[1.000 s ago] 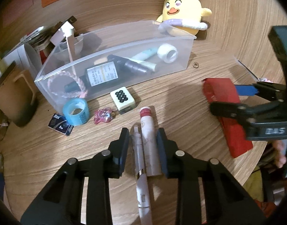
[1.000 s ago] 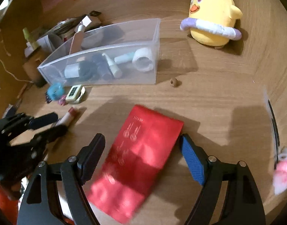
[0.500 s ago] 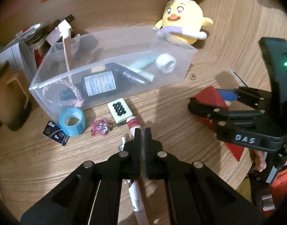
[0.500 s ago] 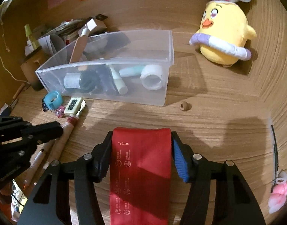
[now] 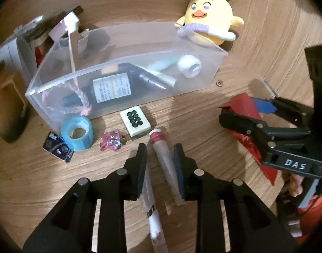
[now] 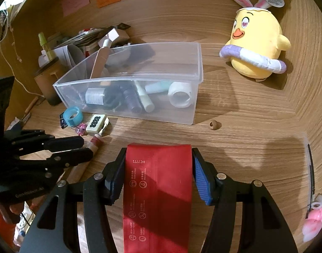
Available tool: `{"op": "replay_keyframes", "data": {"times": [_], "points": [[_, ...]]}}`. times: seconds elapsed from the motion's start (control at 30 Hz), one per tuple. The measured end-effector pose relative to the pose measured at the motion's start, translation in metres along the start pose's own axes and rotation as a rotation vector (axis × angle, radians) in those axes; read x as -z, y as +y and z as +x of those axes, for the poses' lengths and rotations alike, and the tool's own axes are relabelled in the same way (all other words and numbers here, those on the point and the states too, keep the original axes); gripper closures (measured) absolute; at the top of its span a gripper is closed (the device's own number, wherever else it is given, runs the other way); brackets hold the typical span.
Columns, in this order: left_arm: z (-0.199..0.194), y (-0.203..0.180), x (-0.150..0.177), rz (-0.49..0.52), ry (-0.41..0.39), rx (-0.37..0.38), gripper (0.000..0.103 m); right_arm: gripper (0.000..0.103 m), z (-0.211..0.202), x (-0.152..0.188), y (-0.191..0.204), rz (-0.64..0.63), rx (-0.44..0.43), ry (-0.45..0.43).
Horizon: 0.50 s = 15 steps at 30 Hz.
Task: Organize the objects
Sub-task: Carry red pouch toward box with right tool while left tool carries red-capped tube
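A clear plastic bin [image 5: 127, 97] [image 6: 194, 105] holds a dark bottle, tubes and a white tape roll. My left gripper [image 5: 160, 154] is open, its fingers on either side of a pink tube with a red cap [image 5: 163, 154] lying on the wooden table; a white pen [image 5: 152, 217] lies beside the tube. My right gripper [image 6: 157, 166] is shut on a red pouch [image 6: 158, 194] and holds it in front of the bin. The pouch also shows in the left wrist view [image 5: 243, 109].
A blue tape roll [image 5: 77, 132], a pink charm [image 5: 111, 142], a domino tile [image 5: 135, 121] and a small dark packet [image 5: 57, 149] lie before the bin. A yellow chick plush [image 6: 255, 48] sits at the back right. Clutter stands at the back left [image 6: 62, 48].
My left gripper shut beside the tube half a second ago and has now opened again around it. My right gripper closed on the red pouch and lifted it toward the bin.
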<state>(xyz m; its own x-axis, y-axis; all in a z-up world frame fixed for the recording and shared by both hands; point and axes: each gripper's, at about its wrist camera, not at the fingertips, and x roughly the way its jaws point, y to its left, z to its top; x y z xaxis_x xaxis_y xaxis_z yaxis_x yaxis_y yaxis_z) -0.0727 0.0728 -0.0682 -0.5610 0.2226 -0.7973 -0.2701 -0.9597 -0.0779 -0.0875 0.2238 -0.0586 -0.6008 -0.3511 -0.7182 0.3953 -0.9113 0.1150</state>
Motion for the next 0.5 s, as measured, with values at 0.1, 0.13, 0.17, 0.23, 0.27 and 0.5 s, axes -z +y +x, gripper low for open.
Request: {"op": "replay_keyframes", "data": {"times": [0.1,0.13,0.17,0.23,0.27,0.5], "points": [[0.010,-0.008,-0.001,0.028,0.028,0.002,0.080,0.049,-0.001,0.000,-0.003,0.005,-0.004,-0.007],[0.012,-0.013,-0.001,0.056,0.032,-0.021,0.084,0.049,-0.001,0.000,-0.004,0.008,-0.004,-0.011],[0.012,-0.017,0.000,0.081,0.026,-0.047,0.089,0.049,-0.002,0.000,-0.005,0.010,-0.005,-0.013],[0.013,-0.021,-0.002,0.089,0.029,-0.041,0.089,0.049,-0.004,0.000,-0.006,0.014,-0.005,-0.019],[0.014,-0.021,-0.002,0.083,0.031,-0.030,0.089,0.049,-0.004,0.000,-0.007,0.017,-0.004,-0.022],[0.000,-0.011,-0.012,0.015,-0.024,-0.019,0.089,0.049,-0.020,-0.014,-0.010,0.019,0.000,-0.077]]}}
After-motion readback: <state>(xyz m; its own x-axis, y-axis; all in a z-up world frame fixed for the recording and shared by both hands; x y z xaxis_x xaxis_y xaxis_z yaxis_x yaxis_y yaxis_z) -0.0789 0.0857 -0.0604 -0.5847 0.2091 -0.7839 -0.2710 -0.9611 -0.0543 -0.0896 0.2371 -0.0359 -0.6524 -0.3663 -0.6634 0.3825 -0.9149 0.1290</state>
